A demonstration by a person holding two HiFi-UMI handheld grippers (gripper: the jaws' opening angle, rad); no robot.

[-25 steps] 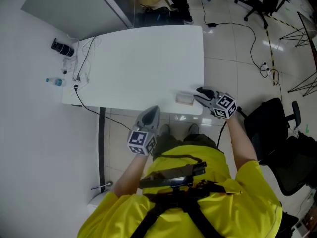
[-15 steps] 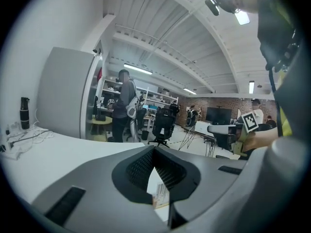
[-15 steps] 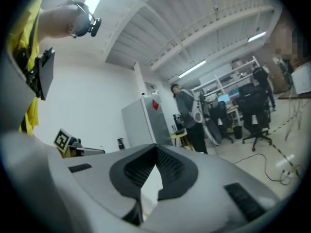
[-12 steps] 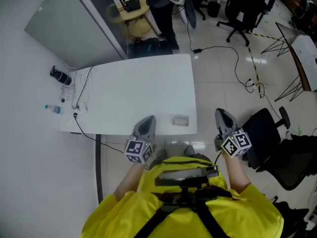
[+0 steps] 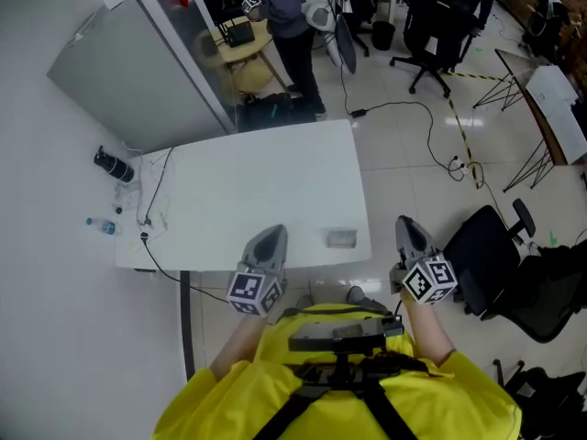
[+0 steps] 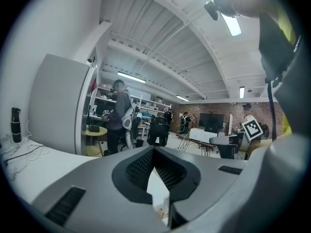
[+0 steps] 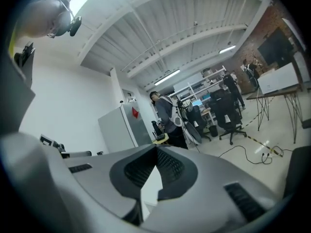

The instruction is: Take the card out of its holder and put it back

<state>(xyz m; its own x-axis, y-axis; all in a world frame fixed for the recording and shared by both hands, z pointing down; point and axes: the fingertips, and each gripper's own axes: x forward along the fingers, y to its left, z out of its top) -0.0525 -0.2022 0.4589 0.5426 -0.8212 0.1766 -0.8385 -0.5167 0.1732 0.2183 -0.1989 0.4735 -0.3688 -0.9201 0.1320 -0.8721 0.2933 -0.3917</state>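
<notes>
The card holder [image 5: 341, 238], a small greyish rectangle, lies on the white table [image 5: 257, 191] near its front right corner. My left gripper [image 5: 267, 244] sits at the table's front edge, left of the holder, jaws shut and empty. My right gripper [image 5: 410, 234] is off the table's right side, over the floor, also shut with nothing in it. In the left gripper view [image 6: 154, 152] and the right gripper view [image 7: 155, 150] the jaw tips meet and both point up toward the room. The card itself cannot be made out apart from the holder.
A dark bottle [image 5: 115, 166], a clear water bottle [image 5: 101, 225] and cables [image 5: 156, 191] sit at the table's left end. A grey cabinet [image 5: 128, 62] stands behind the table. Office chairs [image 5: 500, 264] and floor cables [image 5: 431, 126] are to the right. A person [image 5: 289, 16] stands beyond the table.
My right gripper has pulled back from beside the holder to off the table's right side, and its jaws have shut. The left gripper moved up to the table's front edge. The head view shifted.
</notes>
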